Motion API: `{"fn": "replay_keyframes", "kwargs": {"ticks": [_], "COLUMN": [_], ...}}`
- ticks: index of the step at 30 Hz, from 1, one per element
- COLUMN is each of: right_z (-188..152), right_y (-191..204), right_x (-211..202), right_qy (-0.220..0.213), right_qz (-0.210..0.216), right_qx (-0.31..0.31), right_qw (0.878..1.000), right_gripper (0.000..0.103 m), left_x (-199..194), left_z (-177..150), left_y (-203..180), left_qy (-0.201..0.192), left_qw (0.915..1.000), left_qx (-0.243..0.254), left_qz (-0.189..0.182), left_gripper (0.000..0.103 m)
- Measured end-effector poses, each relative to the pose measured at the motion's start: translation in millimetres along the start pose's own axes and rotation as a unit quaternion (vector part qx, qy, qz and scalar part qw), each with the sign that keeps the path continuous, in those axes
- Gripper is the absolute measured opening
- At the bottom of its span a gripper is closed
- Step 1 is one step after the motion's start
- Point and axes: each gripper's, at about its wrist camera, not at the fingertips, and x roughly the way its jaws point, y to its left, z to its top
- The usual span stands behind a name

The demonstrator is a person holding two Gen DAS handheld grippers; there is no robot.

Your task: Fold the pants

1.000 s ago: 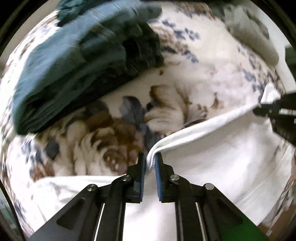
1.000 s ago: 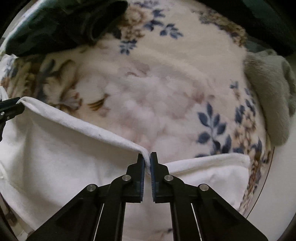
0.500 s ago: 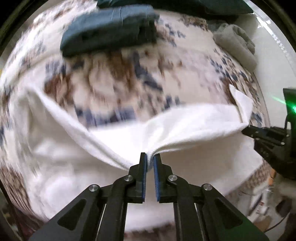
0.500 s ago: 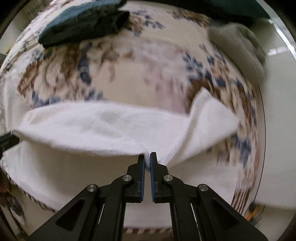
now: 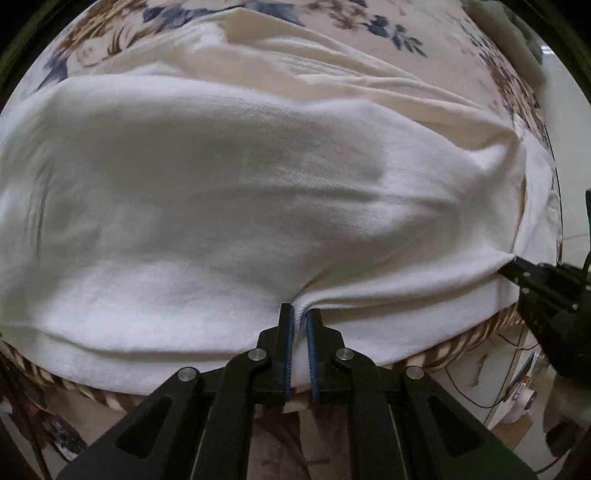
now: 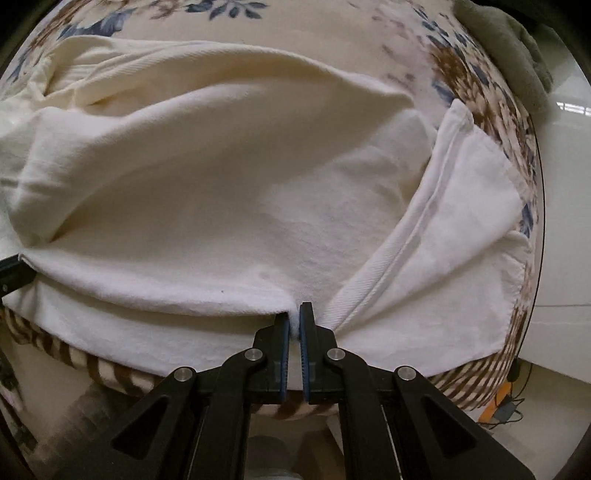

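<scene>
Left gripper (image 5: 300, 314) and right gripper (image 6: 294, 314), each clamped on the white cotton pants (image 5: 229, 192), should lower the fold's edge level onto the floral blanket (image 6: 480, 74).

Each view looks forward along its own tool from just behind the fingers, close and low over the near edge of the surface. The left wrist view sits behind the left tool (image 5: 300, 314) and faces across the white pants (image 5: 229, 192) toward the far edge, with the right tool (image 5: 517, 267) entering at its right border. The right wrist view sits behind the right tool (image 6: 294, 314), facing the same way. Both share the pants and the floral blanket (image 6: 236, 26) beyond them.
</scene>
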Motion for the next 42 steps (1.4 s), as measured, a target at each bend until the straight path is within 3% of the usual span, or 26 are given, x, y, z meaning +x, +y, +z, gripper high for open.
{"fn": "replay_keyframes", "kwargs": {"ticks": [4,5,7,8,9,10,11,12,15,19,23,25,27,28,29,30,33,36,38,40,41,42], "right_z": [-0.3,0.8,1.7,0.3,-3.8,-7.7,-13.2,-16.0,-16.0,22.6,72.1,84.9,82.9,77.7,71.7,60.7,10.8,-45.9,-73.9,-95.7,-107.4,-112.5], "right_y": [-0.2,-3.9,-17.1,-24.7,-34.5,-42.7,-54.1,-61.5,-91.6,-136.5,-162.9,-165.6,-171.4,-174.8,-178.4,-186.8,-218.9,-251.3,-265.2,-275.5,-281.9,-282.3], "right_x": [4.3,2.5,-5.9,-10.4,-17.9,-23.8,-30.5,-34.4,-52.1,-46.2,-3.8,14.0,13.5,8.2,3.5,-2.6,-19.3,-16.2,2.4,20.4,29.4,34.7], "right_qy": [0.018,0.024,0.035,0.039,0.041,0.042,0.05,0.052,0.028,-0.01,0.012,0.034,0.023,0.009,0.0,-0.006,-0.017,0.003,0.016,0.013,0.006,0.0], "right_qz": [0.011,0.024,0.092,0.119,0.141,0.159,0.195,0.212,0.211,0.139,0.114,0.106,0.101,0.104,0.103,0.101,0.116,0.139,0.206,0.27,0.298,0.315], "right_qx": [0.0,0.006,0.031,0.047,0.075,0.1,0.134,0.155,0.217,0.262,0.295,0.297,0.314,0.322,0.33,0.346,0.429,0.507,0.532,0.562,0.578,0.586], "right_qw": [1.0,0.999,0.995,0.991,0.986,0.981,0.97,0.963,0.953,0.955,0.948,0.948,0.944,0.941,0.938,0.933,0.896,0.85,0.821,0.781,0.76,0.746], "right_gripper": [0.01,0.016,0.053,0.086,0.097,0.097,0.097,0.097,0.097,0.097,0.096,0.086,0.055,0.043,0.014,0.007,0.007,0.007,0.007,0.008,0.014,0.028], "left_x": [-10.5,-17.9,-35.4,-45.7,-56.2,-63.0,-69.3,-77.0,-83.3,-72.3,-52.1,-46.7,-43.3,-42.5,-41.9,-40.7,-37.7,-37.3,-33.3,-26.1,-23.8,-22.3], "left_z": [-1.1,-2.4,-6.8,-9.3,-10.6,-10.2,-8.9,-4.7,15.7,47.9,65.0,67.5,66.6,63.2,59.3,54.3,40.9,25.8,18.5,13.7,12.5,11.2], "left_y": [-0.1,-0.6,-2.7,-3.5,-4.0,-4.3,-4.6,-6.3,-16.3,-26.2,-24.7,-26.1,-29.0,-31.4,-33.4,-35.8,-44.6,-57.0,-63.4,-67.3,-68.5,-69.5], "left_qy": [-0.002,-0.003,-0.015,-0.024,-0.03,-0.037,-0.046,-0.06,-0.082,-0.109,-0.103,-0.098,-0.092,-0.089,-0.087,-0.083,-0.077,-0.089,-0.085,-0.073,-0.07,-0.07], "left_qw": [0.9997,0.9995,0.9992,0.9988,0.9983,0.9972,0.9956,0.9932,0.9877,0.9825,0.9807,0.9813,0.9826,0.9835,0.984,0.9846,0.9852,0.9826,0.983,0.9852,0.9855,0.9859], "left_qx": [-0.022,-0.03,-0.032,-0.034,-0.037,-0.044,-0.053,-0.063,-0.075,-0.095,-0.115,-0.119,-0.115,-0.113,-0.113,-0.114,-0.115,-0.108,-0.104,-0.099,-0.096,-0.092], "left_qz": [0.005,0.003,0.016,0.027,0.035,0.049,0.062,0.078,0.11,0.117,0.12,0.115,0.113,0.11,0.107,0.104,0.101,0.122,0.125,0.12,0.121,0.121], "left_gripper": [0.013,0.017,0.025,0.039,0.061,0.074,0.093,0.096,0.096,0.096,0.096,0.096,0.096,0.096,0.096,0.096,0.096,0.096,0.096,0.096,0.096,0.096]}}
